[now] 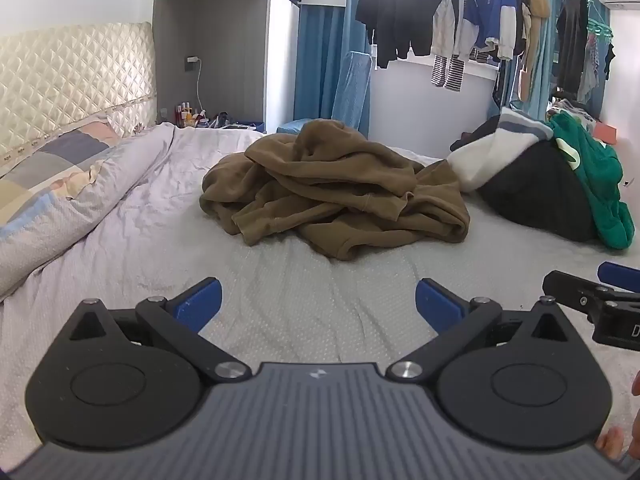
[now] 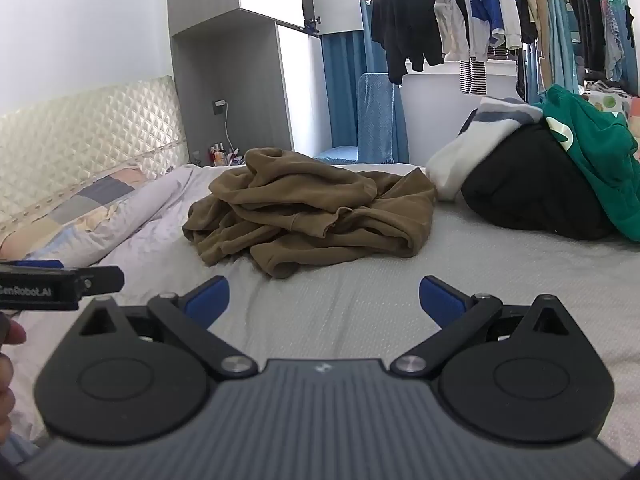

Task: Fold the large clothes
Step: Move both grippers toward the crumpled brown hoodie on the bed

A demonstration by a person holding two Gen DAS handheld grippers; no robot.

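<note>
left claw agape | brown garment crumpled heap, no clear axis

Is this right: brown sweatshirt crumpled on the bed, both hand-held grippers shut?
Not quite. The brown sweatshirt is crumpled on the bed, but both wrist views show the left hand-held gripper and right hand-held gripper open, holding nothing.

The brown garment is lying crumpled in an unfolded heap near the middle of the bed. Its thick, fleece-like fabric is bunching into overlapping folds, with a ribbed cuff showing at the front. Nothing is touching it.
</note>
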